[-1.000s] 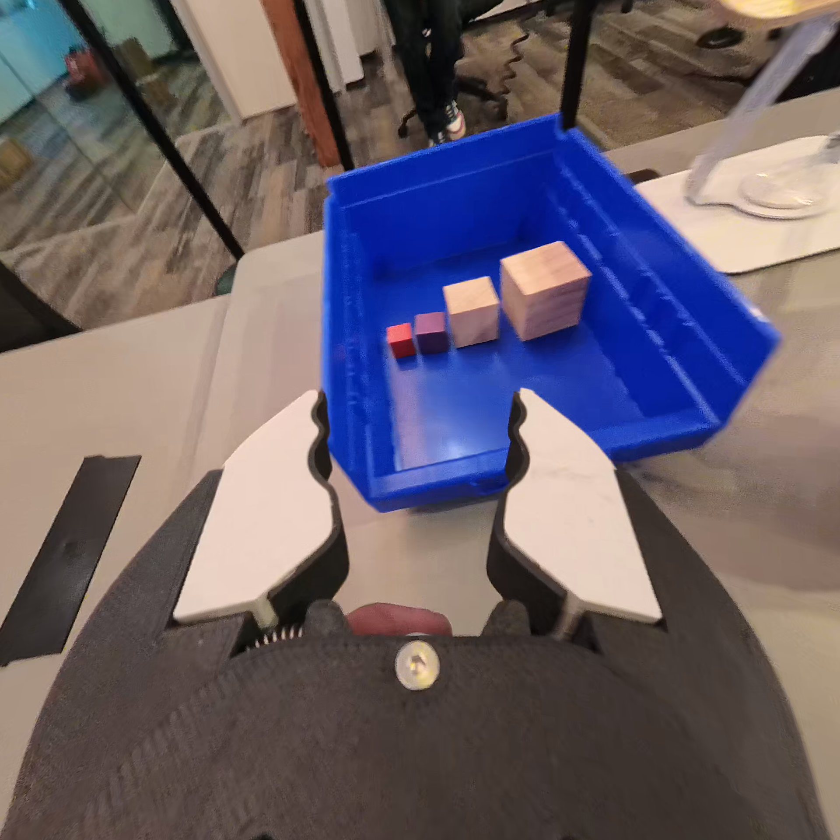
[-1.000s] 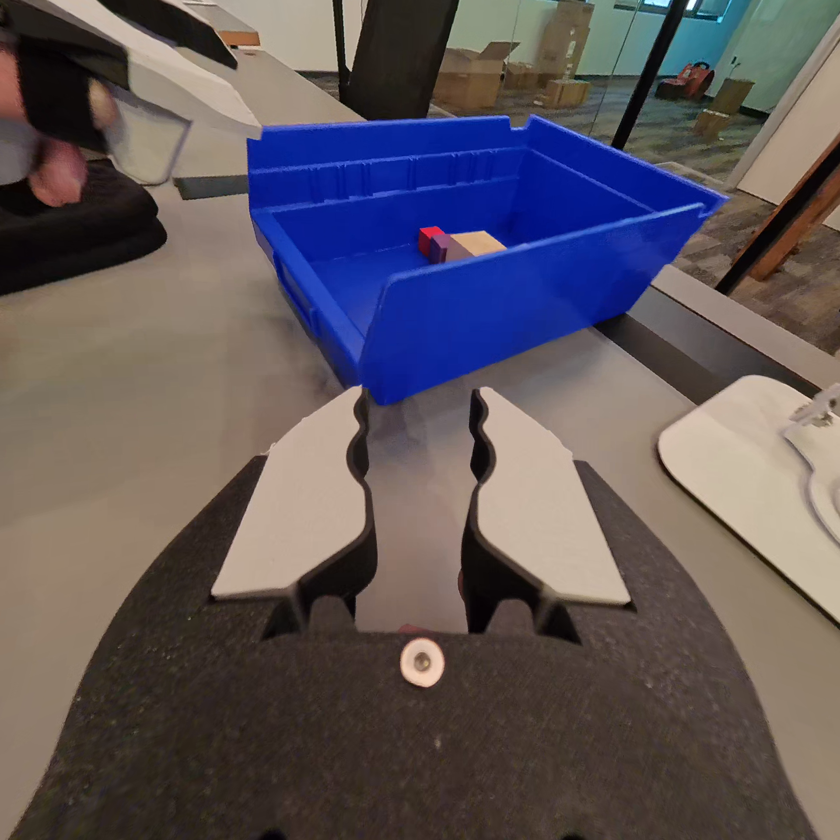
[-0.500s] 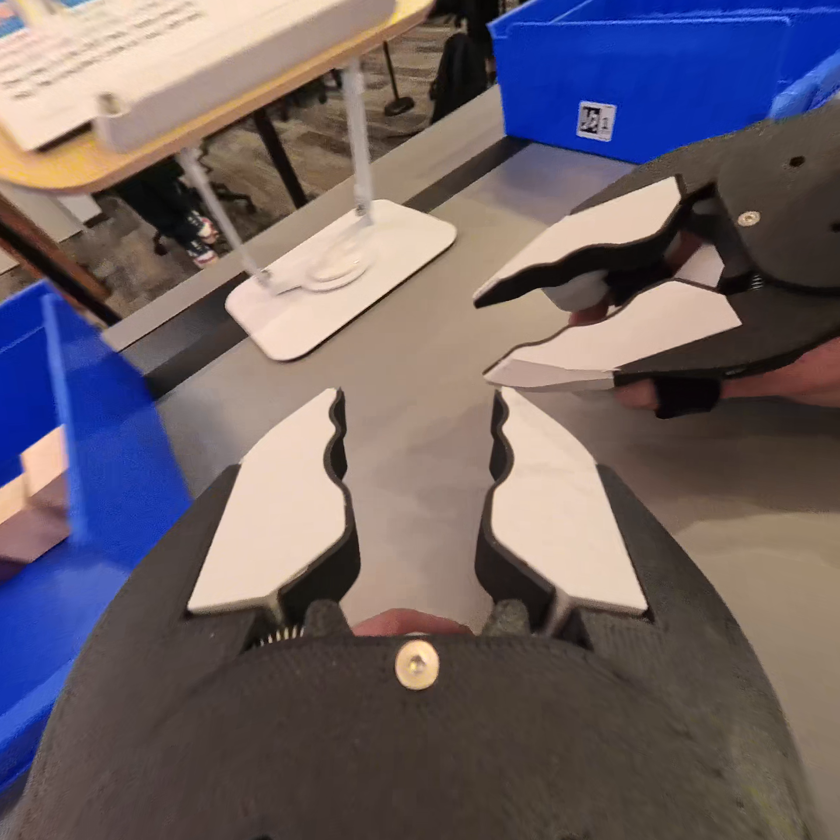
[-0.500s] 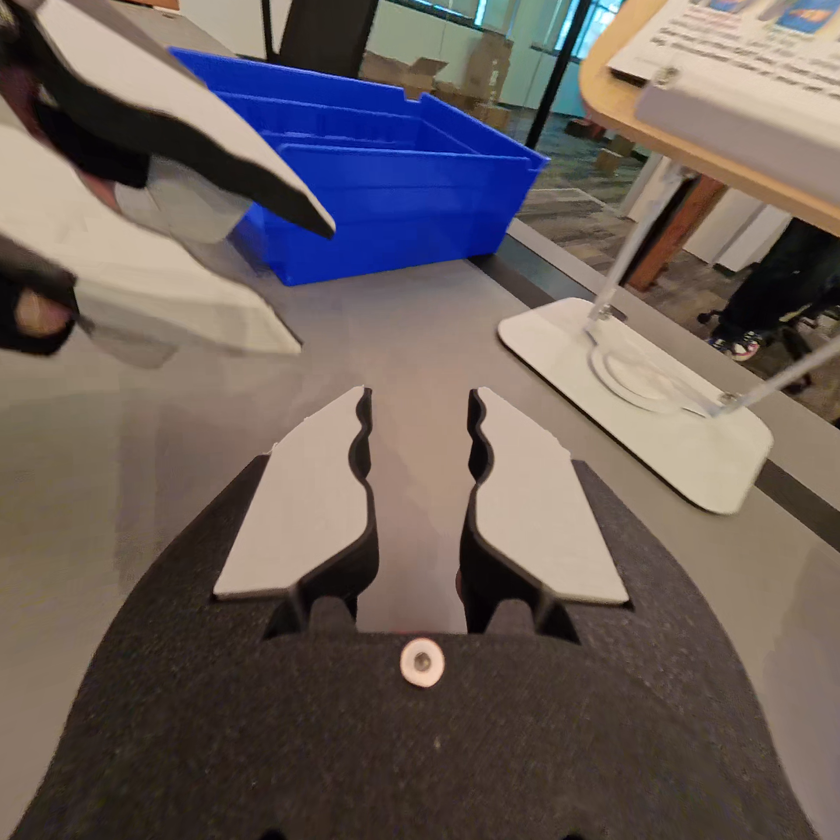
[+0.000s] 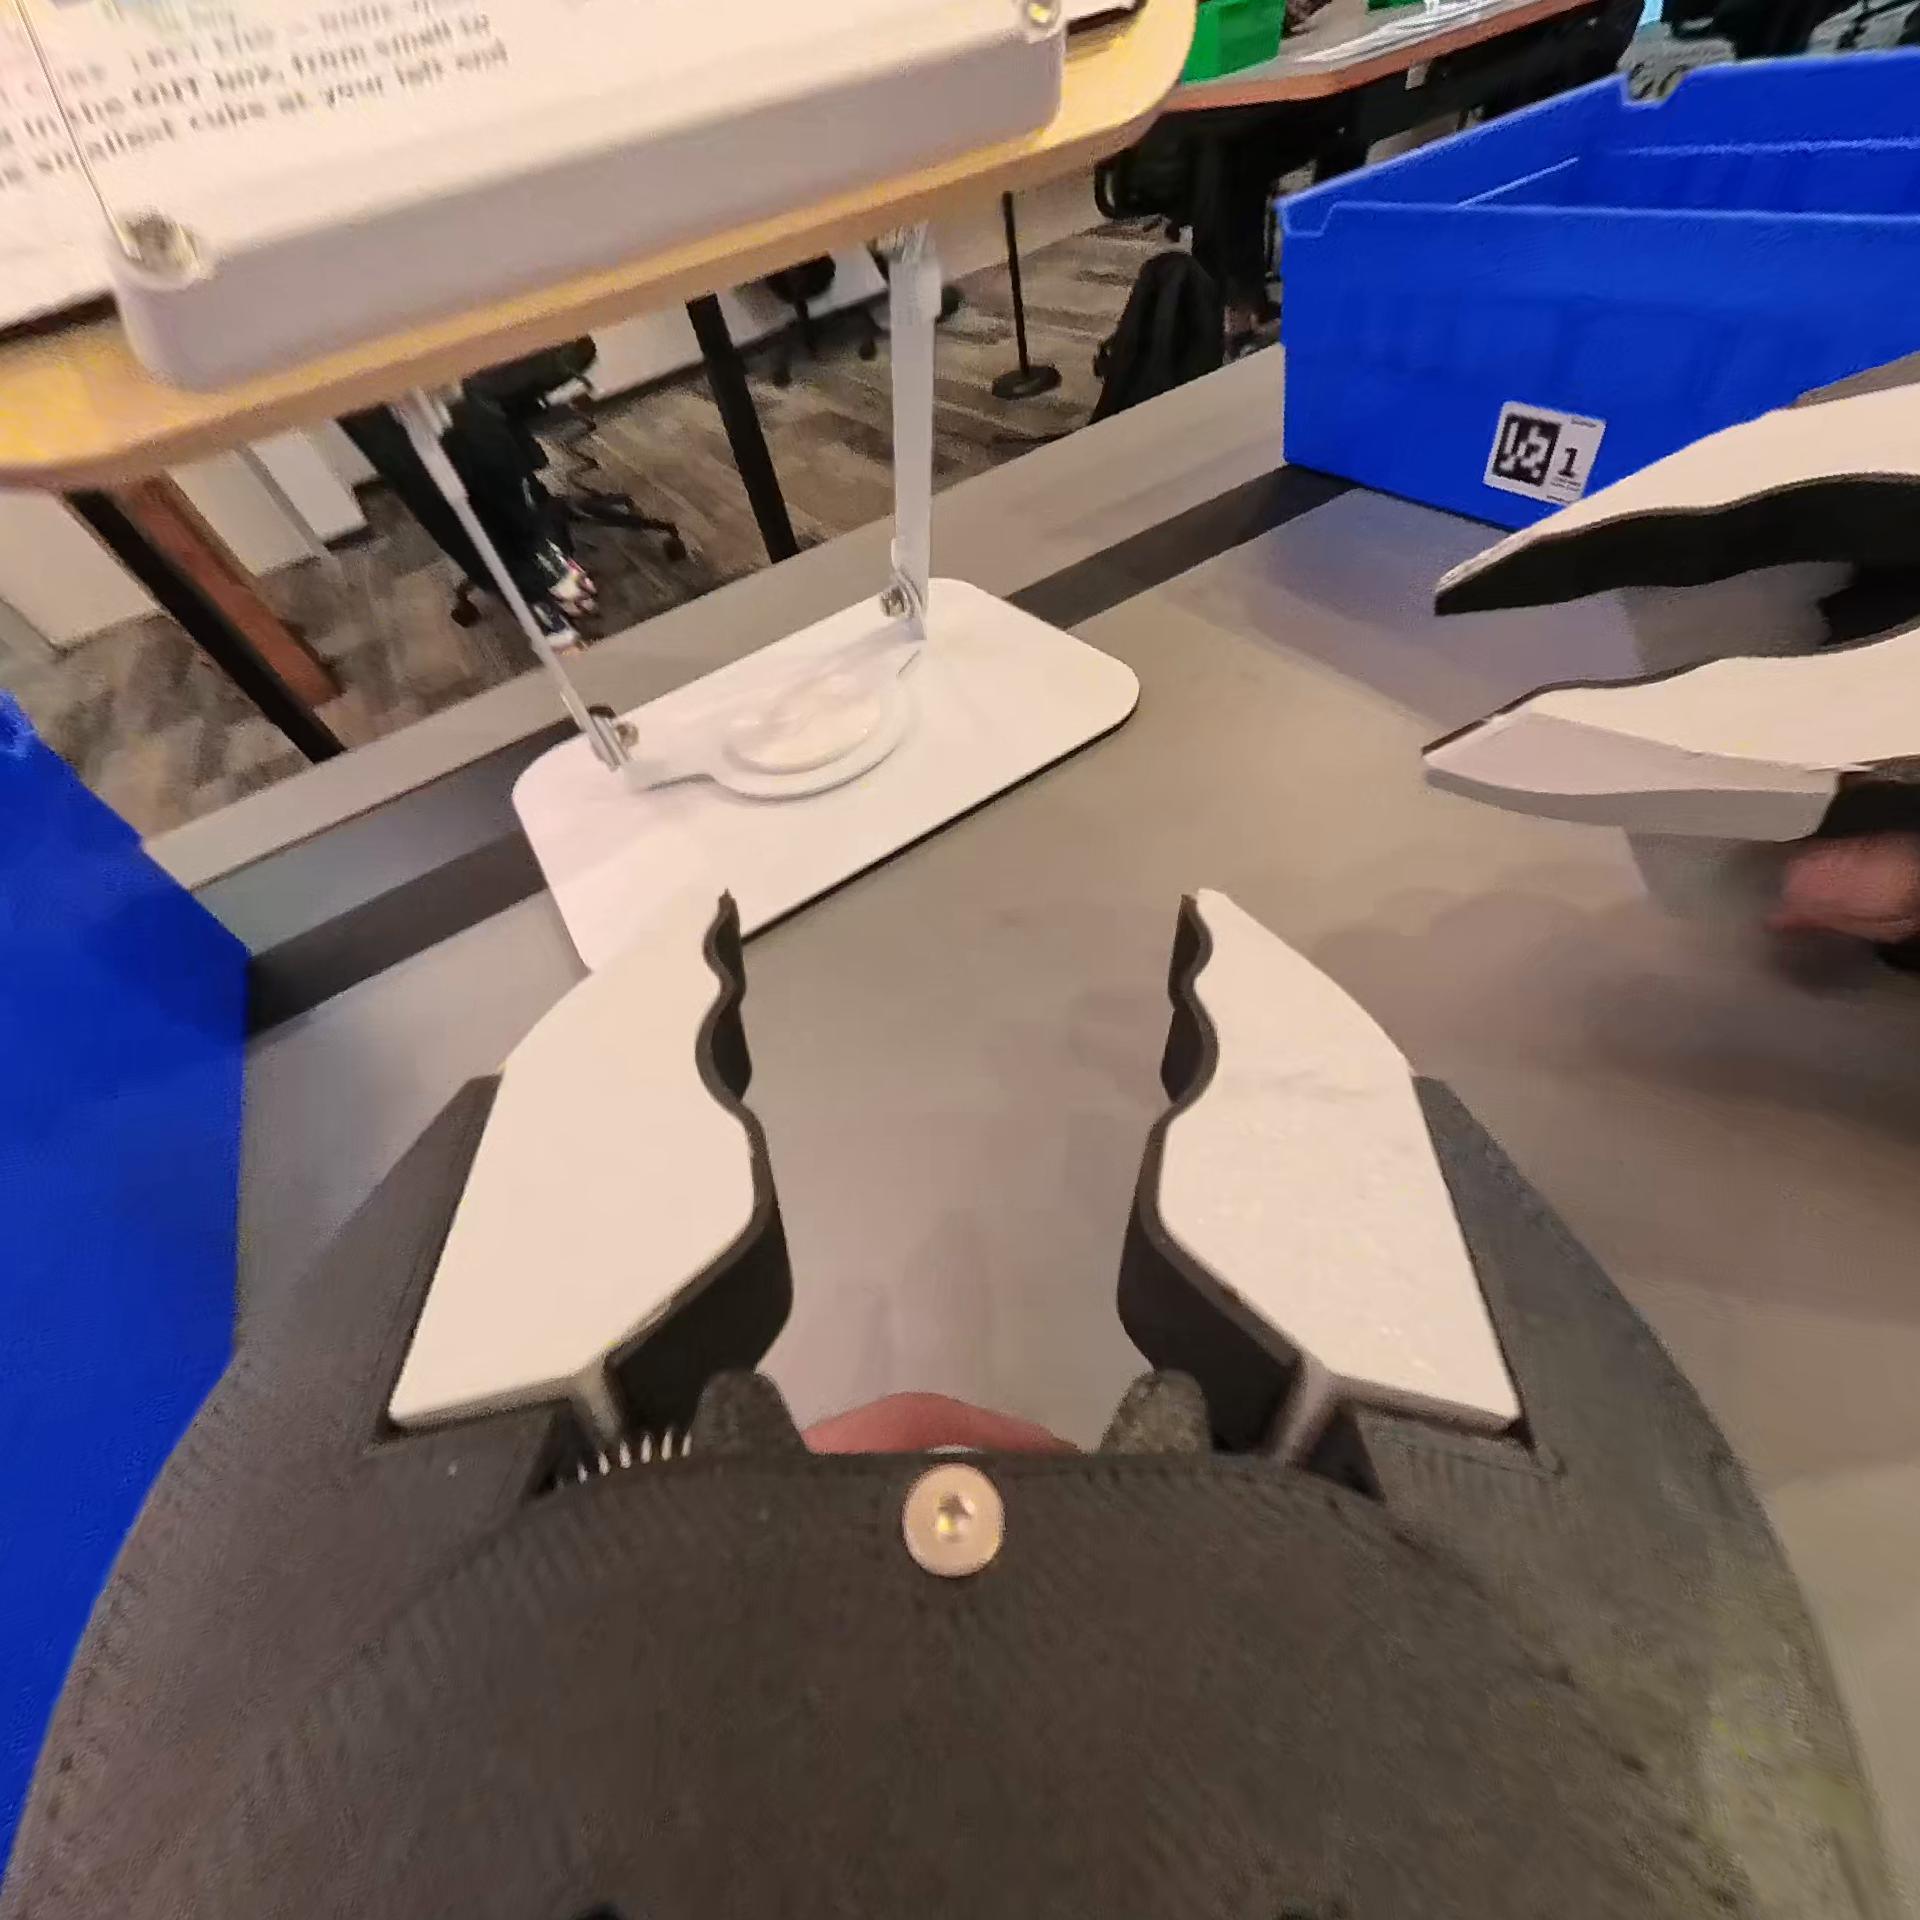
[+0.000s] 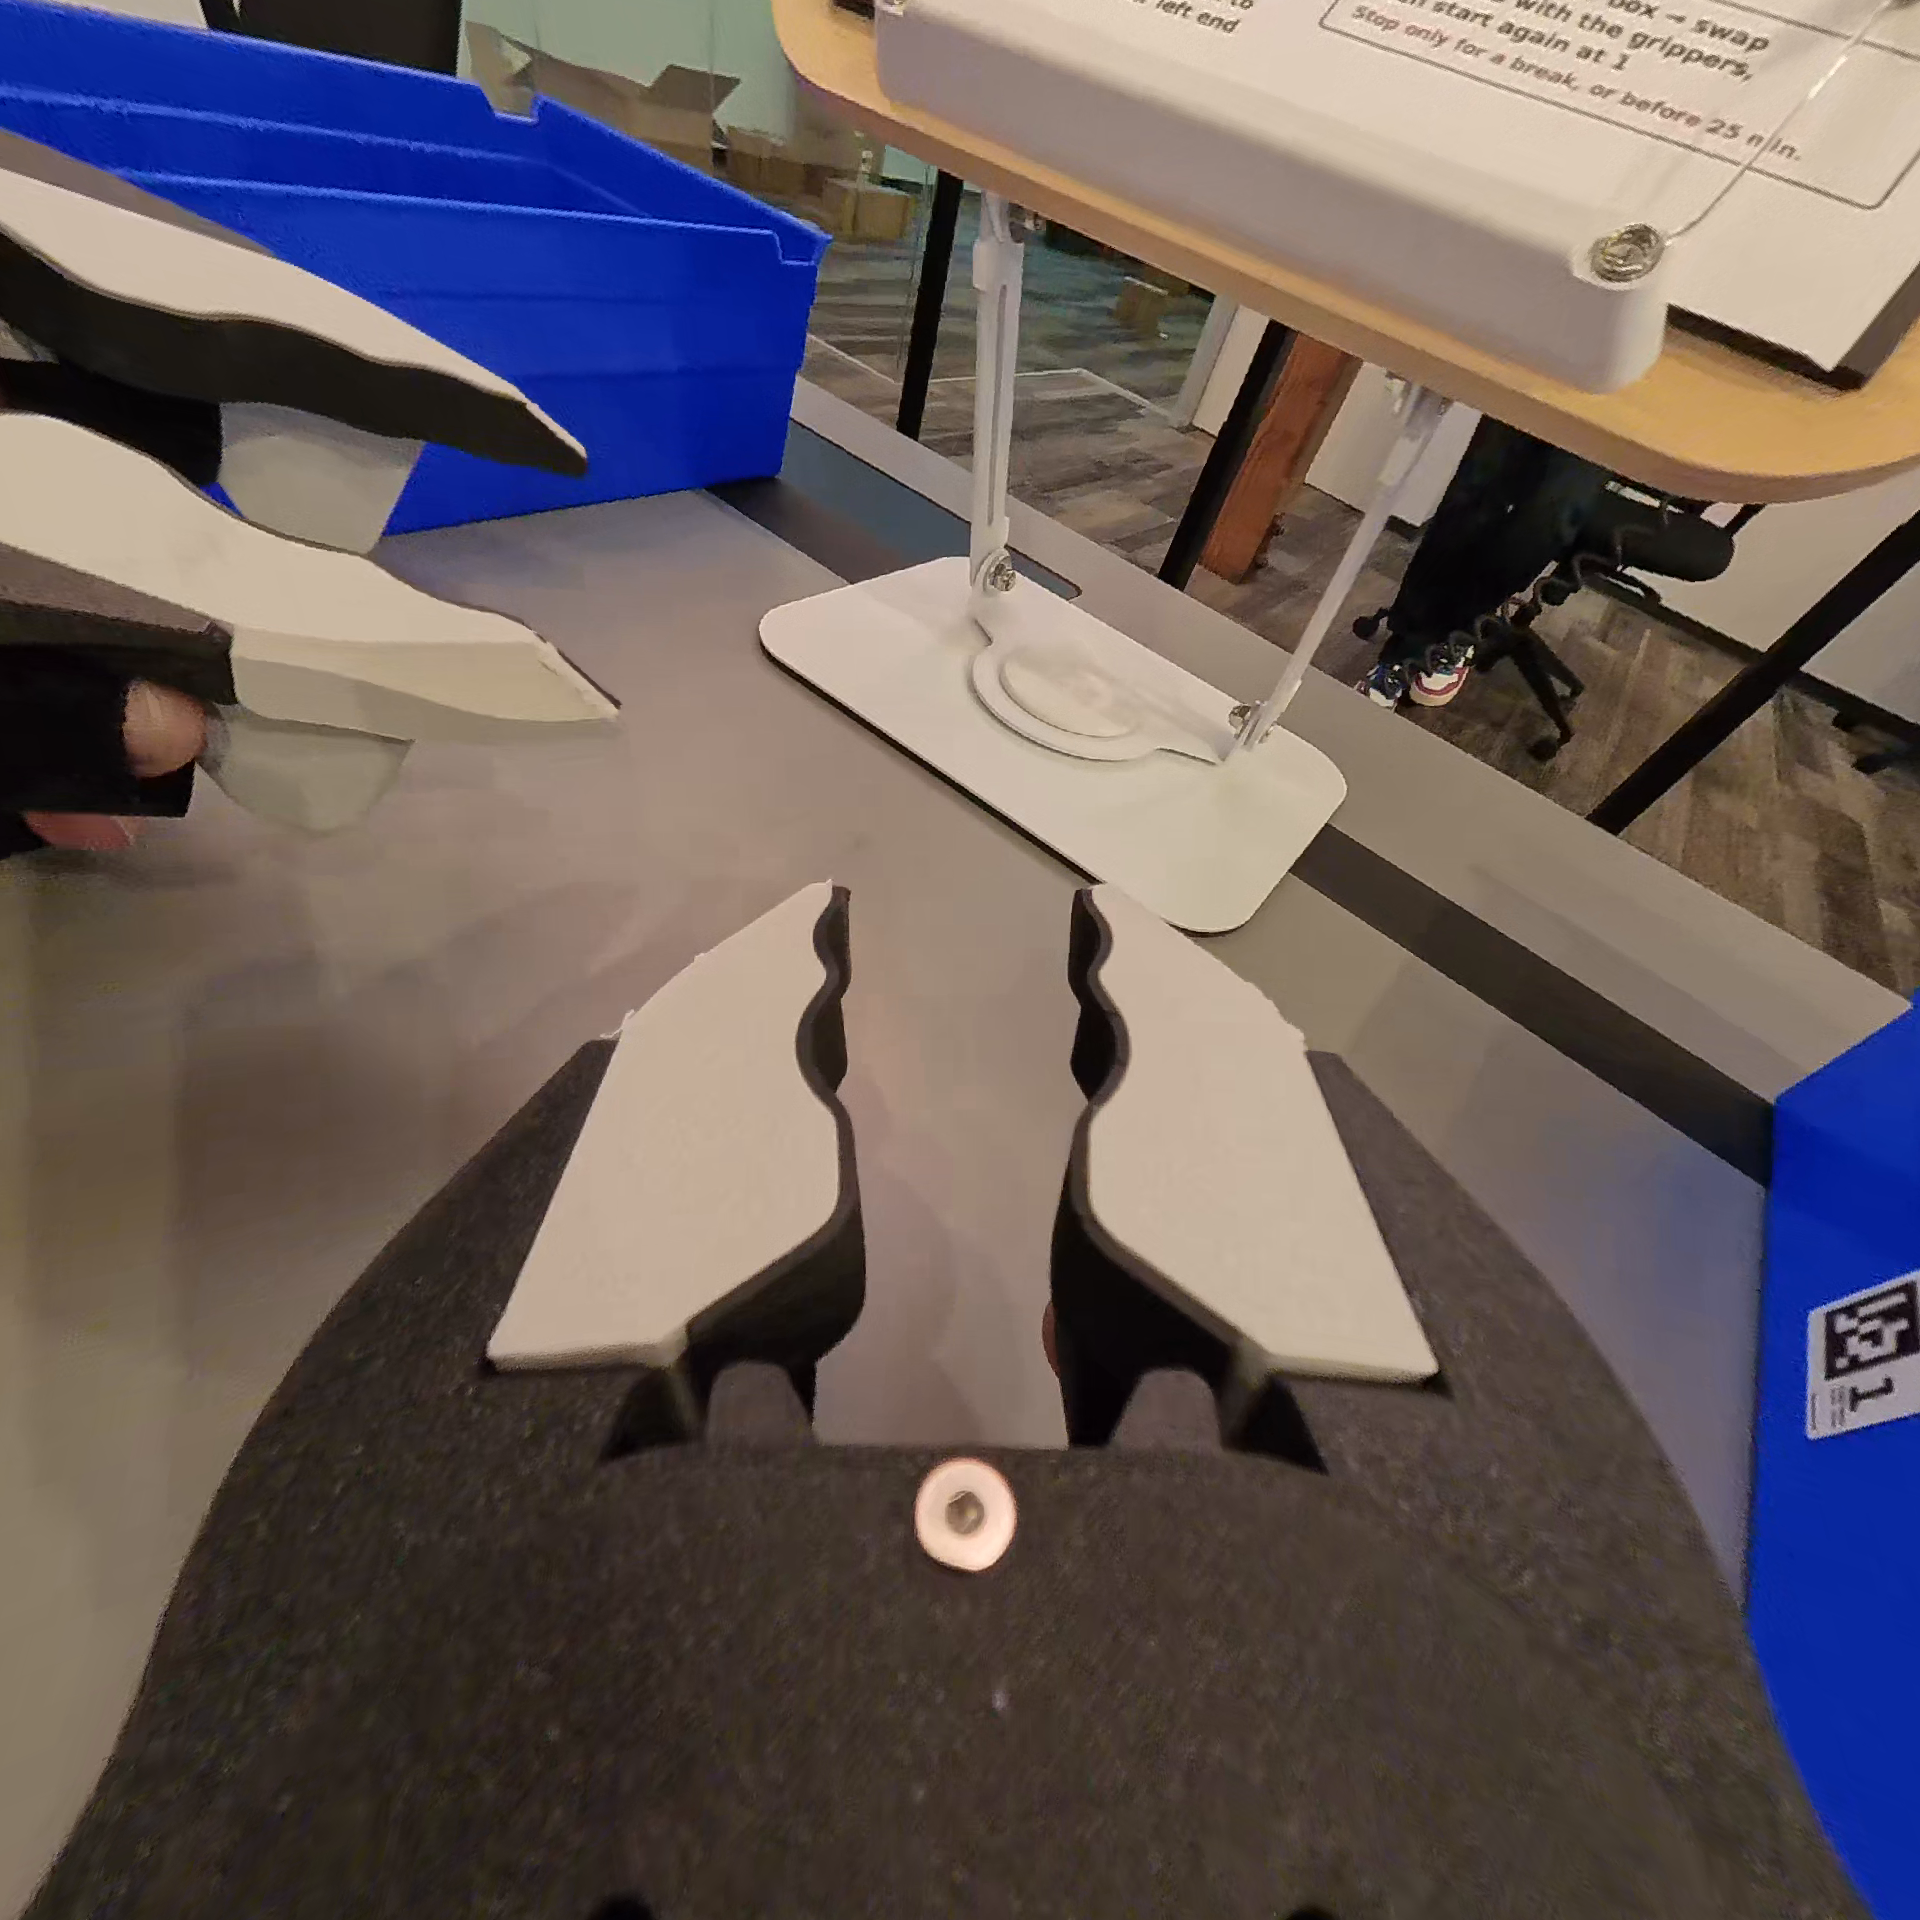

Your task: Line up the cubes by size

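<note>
- The left gripper (image 5: 956,914) has turned away from the blue bin with the cubes. A second ago that bin sat right in front of it, with four cubes in a row inside.
- Now only a blue wall (image 5: 104,1039) shows at the left edge of its view. The cubes cannot be seen in either view.
- Its two fingers are wide apart with only bare grey table (image 5: 956,1091) between them. They stand wider than half a second ago.
- The right gripper (image 6: 961,914) has turned too. It used to face the bin with the cubes. That blue bin (image 6: 582,291) is now far off on the left.
- Its fingers are partly apart, with nothing between them but table. The gap looks the same as before.
- Both grippers now face the white stand (image 5: 831,769) that holds up a wooden board (image 5: 623,270) with a paper sheet.
- Another blue bin (image 5: 1558,291) with a small sticker is on the far right.
- Each gripper shows at the side of the other's view, above the table.
</note>
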Demonstrator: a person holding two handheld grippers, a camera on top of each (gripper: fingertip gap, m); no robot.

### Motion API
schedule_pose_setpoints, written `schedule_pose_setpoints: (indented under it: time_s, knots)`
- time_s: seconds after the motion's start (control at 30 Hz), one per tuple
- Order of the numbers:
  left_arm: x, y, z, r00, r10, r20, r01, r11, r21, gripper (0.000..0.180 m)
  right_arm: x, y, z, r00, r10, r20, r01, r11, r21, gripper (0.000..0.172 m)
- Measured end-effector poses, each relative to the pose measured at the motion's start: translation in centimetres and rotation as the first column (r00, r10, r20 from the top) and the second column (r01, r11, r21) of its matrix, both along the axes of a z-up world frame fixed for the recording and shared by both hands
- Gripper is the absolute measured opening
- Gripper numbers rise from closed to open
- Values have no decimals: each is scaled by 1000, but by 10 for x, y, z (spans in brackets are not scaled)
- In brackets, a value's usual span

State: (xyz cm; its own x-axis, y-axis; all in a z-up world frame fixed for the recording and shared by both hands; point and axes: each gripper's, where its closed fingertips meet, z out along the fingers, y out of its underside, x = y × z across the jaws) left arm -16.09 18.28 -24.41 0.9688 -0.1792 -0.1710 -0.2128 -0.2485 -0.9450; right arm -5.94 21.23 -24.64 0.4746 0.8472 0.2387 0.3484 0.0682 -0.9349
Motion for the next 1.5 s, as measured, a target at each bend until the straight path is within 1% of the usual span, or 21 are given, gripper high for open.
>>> schedule_pose_setpoints:
  time_s: [0.07,0.17,0.27,0.33,0.43,0.57,0.67,0.73,0.8,0.9,0.97,1.03,1.1,1.17,1.2,1.27,1.3,1.33,1.37,1.4,1.5]
  knots:
    - [-4,-1,-4,1000,-2,23,2,1000,-14,78,-3,-3,-2,1000,10,26,-11,1000,25,40]
    - [-9,-1,-3,1000,5,10,-5,1000,-6,78,-6,-7,-5,998,19,65,-23,998,62,40]
    - [-7,-3,-1,1000,-9,-23,10,1000,19,70,-7,-8,-6,997,22,75,-28,997,75,40]
    - [-11,-2,-3,999,1,-47,-1,1000,6,72,-7,-8,-6,997,23,73,-29,997,75,40]
    - [-12,-1,-4,999,4,-36,-4,1000,-2,73,-8,-9,-7,996,27,85,-34,996,86,39]
    - [-9,-2,-4,999,-2,-53,2,1000,1,73,-8,-11,-8,995,29,95,-38,994,98,39]
    - [-8,-4,0,1000,-10,-28,11,1000,11,73,-9,-11,-8,995,31,97,-41,994,103,39]
    - [-9,-8,16,999,-10,-34,12,998,60,71,-9,-11,-8,994,32,104,-44,992,117,38]
    - [-7,-15,34,997,-42,-63,47,994,95,69,-8,-10,-8,994,32,105,-44,992,120,38]
    - [-15,-30,79,994,-44,-105,64,977,205,64,-7,-8,-7,995,29,94,-39,993,109,38]
    - [-32,-38,105,993,-19,-119,47,970,240,63,-7,-8,-8,995,32,97,-42,994,102,38]
    - [-56,-46,126,991,19,-136,18,964,265,66,-8,-8,-8,994,34,103,-44,994,105,38]
    - [-87,-52,137,978,61,-198,-11,969,245,64,-8,-8,-9,993,37,109,-48,993,104,38]
    - [-120,-55,141,955,96,-282,-39,979,202,67,-9,-8,-10,993,39,112,-50,994,100,38]
    - [-134,-55,140,944,91,-316,-37,984,174,69,-9,-8,-11,993,40,115,-52,994,98,38]
    - [-160,-53,129,921,51,-386,-26,997,70,68,-10,-8,-12,992,44,121,-55,994,95,37]
    - [-173,-52,124,904,44,-425,-29,999,43,72,-10,-9,-12,991,45,127,-58,994,95,37]
    - [-184,-50,120,887,34,-461,-21,999,33,71,-10,-9,-13,990,46,130,-59,993,97,37]
    - [-193,-49,113,874,15,-485,-16,1000,1,68,-10,-9,-13,990,47,132,-60,993,99,37]
    - [-203,-47,105,865,-3,-501,-23,999,-45,72,-11,-9,-13,990,49,133,-62,993,98,37]
    - [-224,-44,90,842,-44,-538,-19,994,-111,72,-11,-10,-14,989,53,137,-66,993,93,37]
